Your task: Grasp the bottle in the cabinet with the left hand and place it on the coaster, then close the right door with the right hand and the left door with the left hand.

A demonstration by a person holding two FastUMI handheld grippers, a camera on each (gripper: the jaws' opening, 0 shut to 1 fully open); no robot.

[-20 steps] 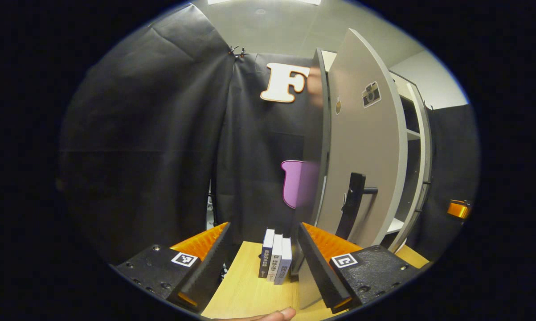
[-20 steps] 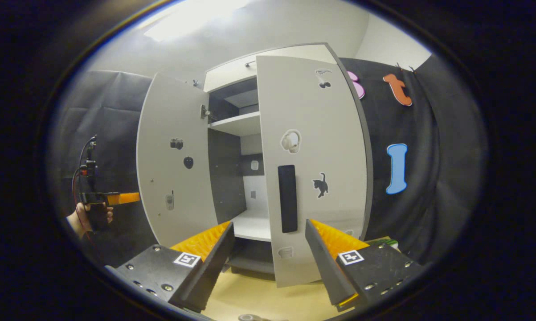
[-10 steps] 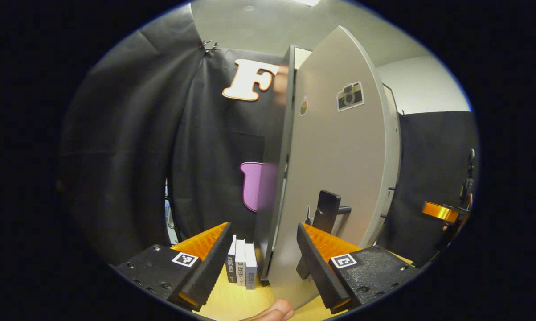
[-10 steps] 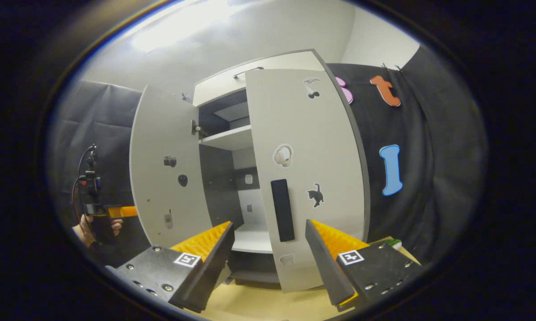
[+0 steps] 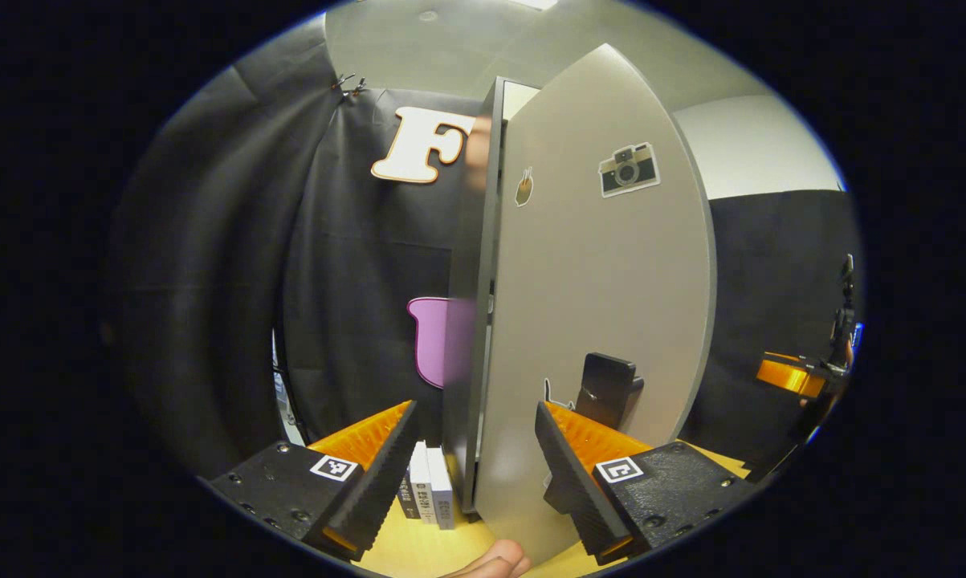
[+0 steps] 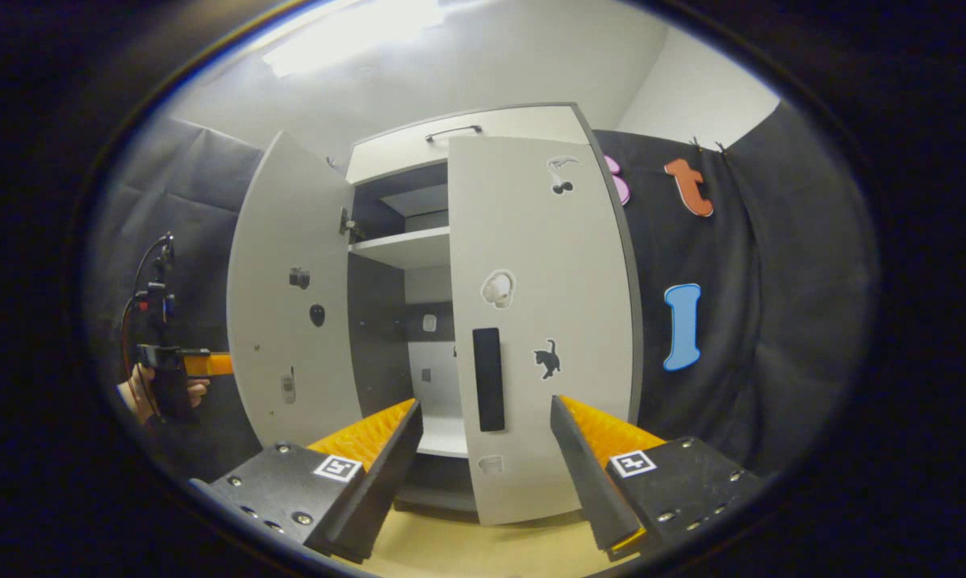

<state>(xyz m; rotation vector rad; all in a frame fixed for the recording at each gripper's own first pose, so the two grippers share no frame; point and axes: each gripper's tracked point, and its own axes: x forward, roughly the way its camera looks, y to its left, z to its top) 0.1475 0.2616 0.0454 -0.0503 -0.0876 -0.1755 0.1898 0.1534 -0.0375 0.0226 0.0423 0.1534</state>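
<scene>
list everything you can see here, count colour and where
cabinet: 1, white shelves with dark inner walls, centre of the right gripper view
left door: 1, light grey, swung open, stickers on it
right door: 1, light grey, partly open, black handle, stickers
left door handle: 1, black, low on the door in the left gripper view
books: 3, dark and white spines, upright on the table beside the cabinet
table: 1, light wood, under the cabinet
hand: 1, holding the left gripper
left gripper: fingers apart, near the left door's edge
right gripper: fingers apart, facing the right door
</scene>
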